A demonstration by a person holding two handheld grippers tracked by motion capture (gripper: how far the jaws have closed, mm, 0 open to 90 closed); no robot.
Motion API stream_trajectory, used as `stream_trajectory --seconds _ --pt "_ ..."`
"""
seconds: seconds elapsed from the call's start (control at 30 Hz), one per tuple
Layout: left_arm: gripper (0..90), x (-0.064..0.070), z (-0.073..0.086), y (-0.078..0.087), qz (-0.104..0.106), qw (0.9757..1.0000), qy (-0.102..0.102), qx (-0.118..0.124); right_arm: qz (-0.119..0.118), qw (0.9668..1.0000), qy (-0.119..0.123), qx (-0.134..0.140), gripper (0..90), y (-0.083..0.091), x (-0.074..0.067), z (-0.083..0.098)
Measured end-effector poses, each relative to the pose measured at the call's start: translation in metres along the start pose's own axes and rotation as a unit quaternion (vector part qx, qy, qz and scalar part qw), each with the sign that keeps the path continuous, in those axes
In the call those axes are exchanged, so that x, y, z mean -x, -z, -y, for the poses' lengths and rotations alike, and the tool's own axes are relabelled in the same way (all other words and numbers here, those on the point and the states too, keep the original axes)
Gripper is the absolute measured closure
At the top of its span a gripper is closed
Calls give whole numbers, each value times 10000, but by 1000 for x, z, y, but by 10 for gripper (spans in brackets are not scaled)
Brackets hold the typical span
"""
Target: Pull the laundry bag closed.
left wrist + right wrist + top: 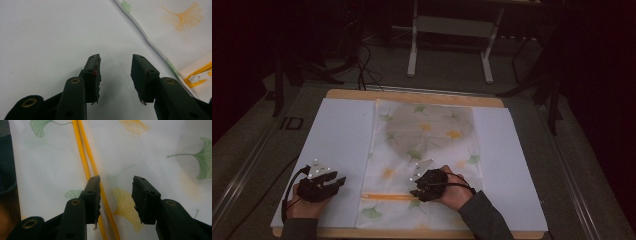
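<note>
White mesh bag (424, 165) w/ ginkgo-leaf print, flat at centre of counter (339, 135); grey round item faintly visible inside, far half. Yellow zipper (387, 196) runs across near end; white pull tab (195, 78) at its left end. Right tongs (116, 186): over zipper, jaws apart, nothing gripped. Left tongs (116, 65): over bare white surface just beside bag's left edge, jaws apart, empty.
</note>
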State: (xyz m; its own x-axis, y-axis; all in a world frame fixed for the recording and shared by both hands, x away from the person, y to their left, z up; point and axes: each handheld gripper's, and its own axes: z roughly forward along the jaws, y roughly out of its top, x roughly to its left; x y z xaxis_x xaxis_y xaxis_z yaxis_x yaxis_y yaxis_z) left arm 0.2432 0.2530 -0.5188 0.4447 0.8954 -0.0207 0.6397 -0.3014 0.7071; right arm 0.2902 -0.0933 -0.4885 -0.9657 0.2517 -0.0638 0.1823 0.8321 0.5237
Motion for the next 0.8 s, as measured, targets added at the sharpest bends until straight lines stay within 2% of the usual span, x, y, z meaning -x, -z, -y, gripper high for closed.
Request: stream_trajectory --seconds 0.8 --pt "593 -1 0 0 23 10000 -3 -22 -180 9995 251 42 616 -21 -12 -29"
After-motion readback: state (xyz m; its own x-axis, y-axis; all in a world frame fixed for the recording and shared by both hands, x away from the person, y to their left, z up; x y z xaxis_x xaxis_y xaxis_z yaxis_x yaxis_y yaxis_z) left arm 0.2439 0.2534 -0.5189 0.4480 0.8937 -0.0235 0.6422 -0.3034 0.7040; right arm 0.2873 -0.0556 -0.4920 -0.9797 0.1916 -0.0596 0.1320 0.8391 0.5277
